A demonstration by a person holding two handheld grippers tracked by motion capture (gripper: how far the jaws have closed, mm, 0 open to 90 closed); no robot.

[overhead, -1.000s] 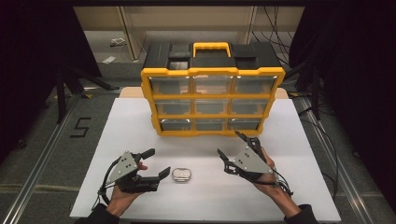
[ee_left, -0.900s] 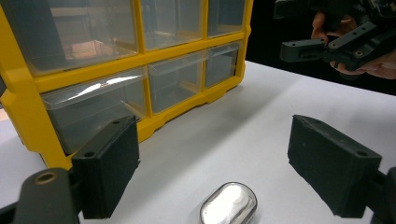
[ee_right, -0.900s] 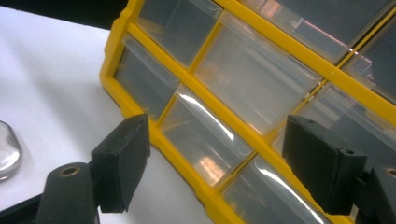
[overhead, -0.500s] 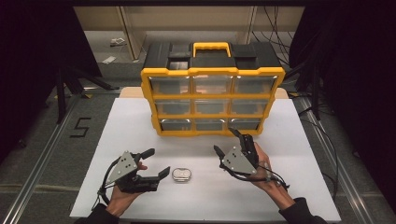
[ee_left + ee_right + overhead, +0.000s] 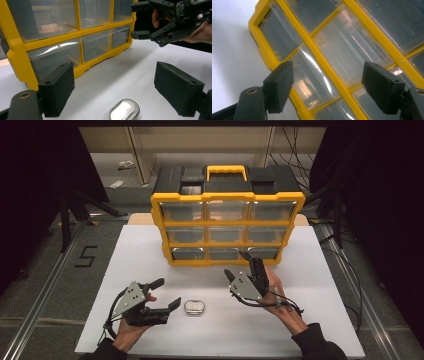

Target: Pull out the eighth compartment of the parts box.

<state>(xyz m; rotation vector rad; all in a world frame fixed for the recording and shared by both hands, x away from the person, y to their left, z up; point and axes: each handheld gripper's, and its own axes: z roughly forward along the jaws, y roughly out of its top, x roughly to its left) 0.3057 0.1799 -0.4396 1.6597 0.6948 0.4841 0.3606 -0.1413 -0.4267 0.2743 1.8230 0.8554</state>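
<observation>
Yellow-framed organiser (image 5: 227, 227) (clear drawers), rounded metal tin (image 5: 193, 307).

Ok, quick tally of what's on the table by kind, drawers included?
Organizer: 1
Clear drawers: 9
Silver tin: 1
Left gripper: 1, open
Right gripper: 1, open
Total: 13
</observation>
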